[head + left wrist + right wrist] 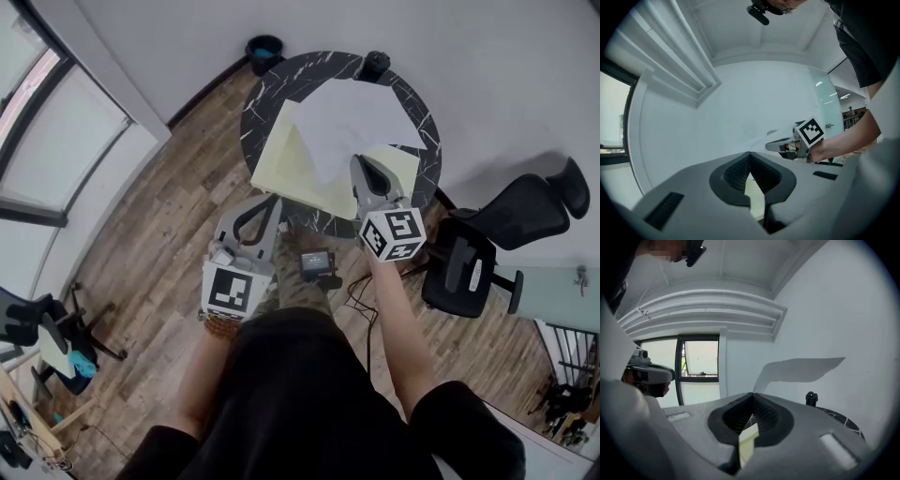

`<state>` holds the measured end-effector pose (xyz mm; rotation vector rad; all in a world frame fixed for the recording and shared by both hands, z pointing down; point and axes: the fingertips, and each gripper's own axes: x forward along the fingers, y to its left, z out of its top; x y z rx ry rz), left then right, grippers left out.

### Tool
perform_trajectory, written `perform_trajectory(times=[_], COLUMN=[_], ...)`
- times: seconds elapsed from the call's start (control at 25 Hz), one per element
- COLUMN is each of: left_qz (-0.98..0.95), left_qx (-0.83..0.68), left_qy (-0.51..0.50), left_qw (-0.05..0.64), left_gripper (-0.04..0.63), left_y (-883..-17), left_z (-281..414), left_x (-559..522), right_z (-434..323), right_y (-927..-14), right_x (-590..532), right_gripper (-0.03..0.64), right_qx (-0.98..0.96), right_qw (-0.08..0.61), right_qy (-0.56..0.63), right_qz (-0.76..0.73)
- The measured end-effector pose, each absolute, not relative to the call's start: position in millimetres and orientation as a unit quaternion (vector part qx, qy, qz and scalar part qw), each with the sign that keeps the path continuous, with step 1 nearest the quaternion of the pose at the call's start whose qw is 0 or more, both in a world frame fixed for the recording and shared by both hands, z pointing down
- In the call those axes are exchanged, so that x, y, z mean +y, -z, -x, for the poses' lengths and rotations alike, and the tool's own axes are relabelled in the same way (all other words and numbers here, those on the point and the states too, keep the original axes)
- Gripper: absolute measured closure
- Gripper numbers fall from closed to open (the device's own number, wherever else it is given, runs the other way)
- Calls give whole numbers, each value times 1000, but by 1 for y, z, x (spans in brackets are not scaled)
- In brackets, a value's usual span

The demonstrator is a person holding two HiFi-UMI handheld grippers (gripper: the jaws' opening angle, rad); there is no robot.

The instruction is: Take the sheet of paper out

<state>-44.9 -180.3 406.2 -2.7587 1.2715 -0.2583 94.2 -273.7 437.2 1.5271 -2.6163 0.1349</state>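
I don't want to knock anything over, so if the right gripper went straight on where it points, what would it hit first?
Probably the white wall. The right gripper is shut on the sheet of paper, and the small black object stands right of its line.

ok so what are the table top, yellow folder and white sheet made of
The table top is black with white veins, so it looks like marble or a marble-print laminate. The yellow folder is pale and matte and lies in flat, stiff panels, so it is probably card. The white sheet is plain and matte, and looks like thin paper.
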Motion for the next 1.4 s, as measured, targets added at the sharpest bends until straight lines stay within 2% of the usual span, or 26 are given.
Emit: perform_trajectory(times=[0.24, 0.44, 1.4], left_qz=[905, 899, 896], left_qx=[416, 434, 442], left_qy=[76, 55, 24], left_qw=[43, 4, 42], left_gripper=[601, 601, 601], left_y=[-399, -390, -370], left_z=[42, 40, 34], left_x=[-178, -177, -160], right_z=[-86, -80, -31], right_y=[-411, -390, -357], right_x=[-262, -252, -186], right_gripper=[621, 621, 621], right_qx=[-863, -856, -868], right_qw=[49, 37, 26], right_qy=[-4, 36, 102], right_qz=[-503, -514, -485])
